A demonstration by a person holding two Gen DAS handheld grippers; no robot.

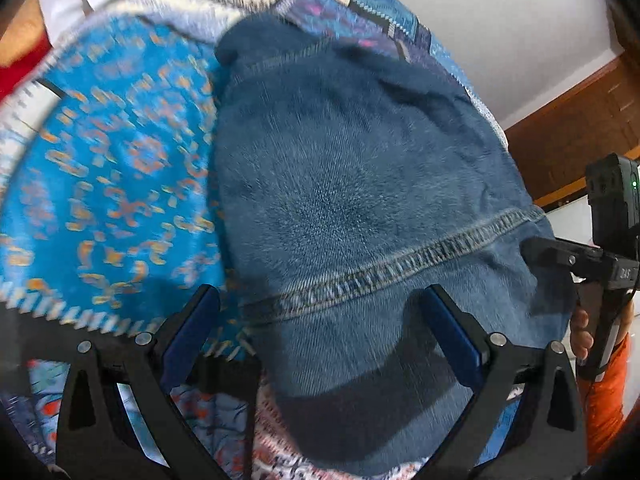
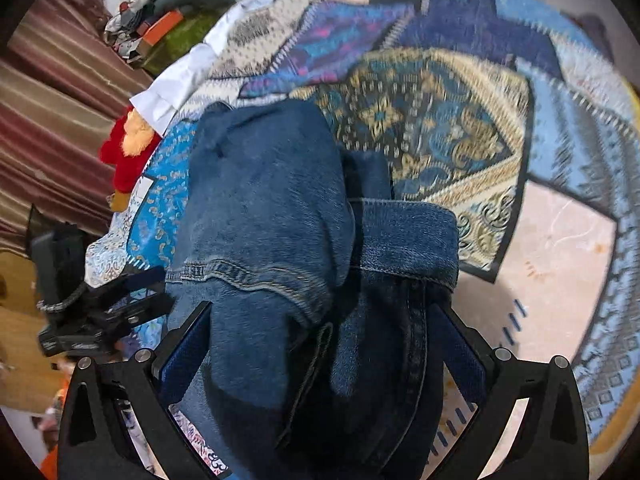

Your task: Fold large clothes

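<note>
denim: the jeans [image 2: 272,216] lie on the patchwork quilt [image 2: 440,128], already doubled into a thick bundle, so the fold looks partly done and wants tightening. left gripper [image 1: 320,320] gapes wide over the hem, empty; right gripper [image 2: 320,344] is spread around the bundle, not pinching.

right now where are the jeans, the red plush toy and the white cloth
jeans [image 2: 264,200]: right wrist view, on the upper folded denim panel
red plush toy [image 2: 128,156]: right wrist view, on its red body left of the jeans
white cloth [image 2: 180,76]: right wrist view, on its folded edge above the toy
</note>
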